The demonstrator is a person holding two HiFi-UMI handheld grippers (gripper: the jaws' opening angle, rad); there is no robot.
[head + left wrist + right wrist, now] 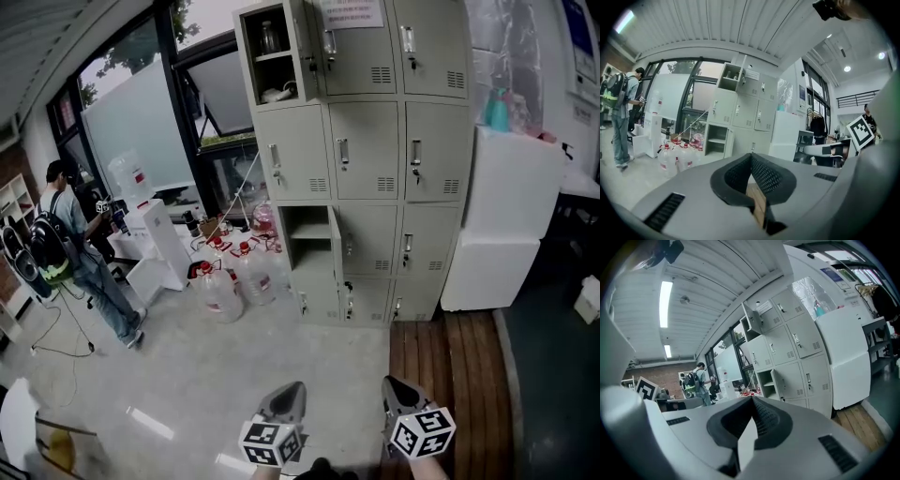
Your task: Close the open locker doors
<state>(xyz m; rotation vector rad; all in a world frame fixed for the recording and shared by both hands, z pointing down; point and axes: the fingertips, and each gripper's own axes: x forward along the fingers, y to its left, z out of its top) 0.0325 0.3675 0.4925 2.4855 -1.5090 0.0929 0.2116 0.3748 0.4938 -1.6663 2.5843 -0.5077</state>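
Two doors hang open on the lockers (375, 159): the top door (307, 47) in the upper middle of the head view, and the lower door (335, 242) near mid-frame, at the left column's third row. Both look hinged on their right edge and swung outward.

Judging by this, no closing has begun; the step in hand is the approach. Left gripper (292, 388) and right gripper (394, 384) sit at the bottom edge, well apart from the lockers, with bare floor (281, 347) between. Each is clenched with its pads meeting and grasps nothing. Next, I'd say, one gripper has to reach a door's outer face and push it leftward until it seats; clenched jaws should do for pushing.

Only the head view shows the grippers' place relative to the lockers, plus the jugs (234, 277) left of the lower door. Only the gripper views show the jaws pressed together. The right gripper view shows the lower door's angle more plainly, about half open.
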